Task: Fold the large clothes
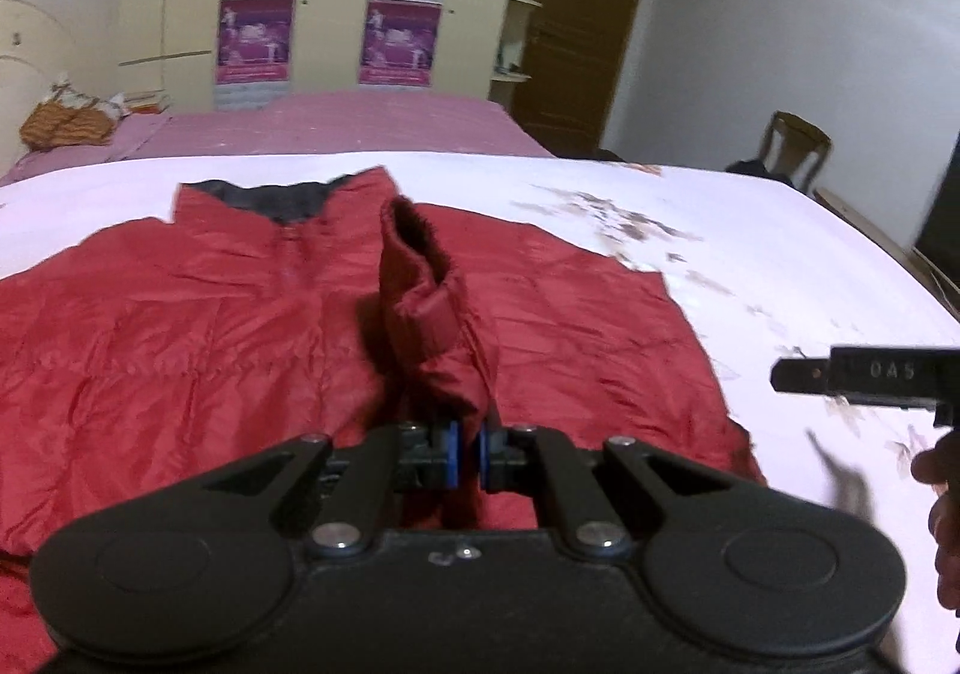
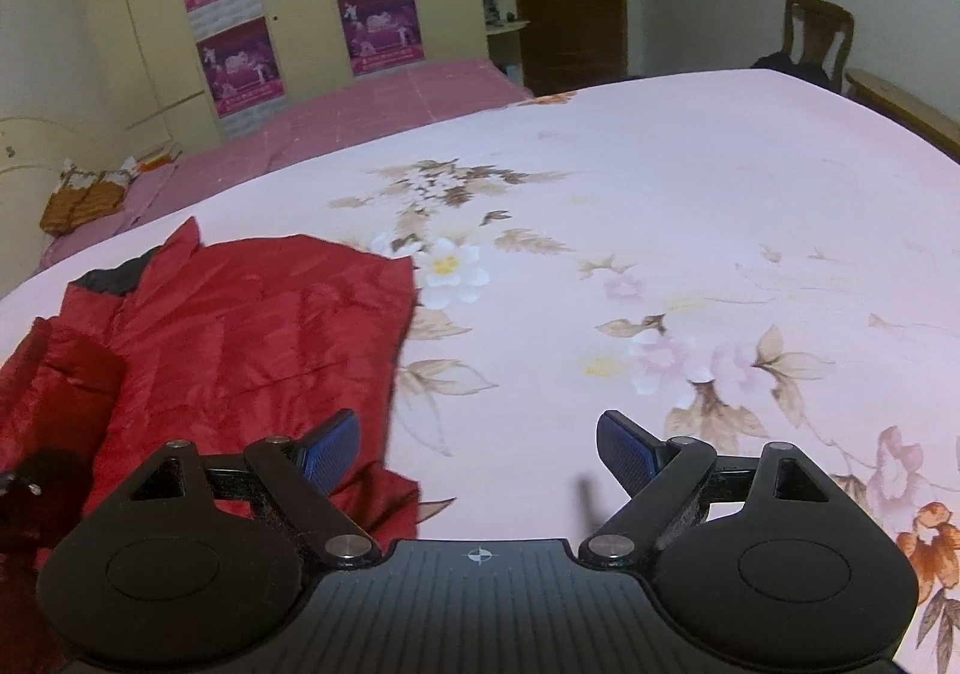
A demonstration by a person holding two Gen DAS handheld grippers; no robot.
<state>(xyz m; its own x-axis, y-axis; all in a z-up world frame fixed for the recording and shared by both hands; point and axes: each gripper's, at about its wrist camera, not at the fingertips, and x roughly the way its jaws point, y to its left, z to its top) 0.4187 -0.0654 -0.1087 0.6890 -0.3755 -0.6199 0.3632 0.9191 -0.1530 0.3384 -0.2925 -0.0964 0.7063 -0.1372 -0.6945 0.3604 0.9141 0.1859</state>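
A red padded jacket point(image 1: 210, 326) with a dark collar lining lies spread on the flowered bedsheet point(image 1: 750, 254). My left gripper point(image 1: 470, 455) is shut on the jacket's sleeve point(image 1: 432, 308), whose cuff stands up over the jacket's body. In the right wrist view the jacket point(image 2: 252, 326) lies at the left on the sheet point(image 2: 660, 230). My right gripper point(image 2: 480, 449) hovers open over the sheet beside the jacket's right edge, nothing between its blue pads point(image 2: 627, 449). The right gripper's finger point(image 1: 864, 374) and a hand show at the right edge of the left wrist view.
A second bed with a pink cover point(image 1: 360, 128) stands behind, with an orange bundle point(image 1: 66, 125) on it. Cream wardrobes with purple posters point(image 1: 396, 38) line the back wall. A wooden chair point(image 2: 816, 38) and a brown door point(image 1: 576, 38) are at the right.
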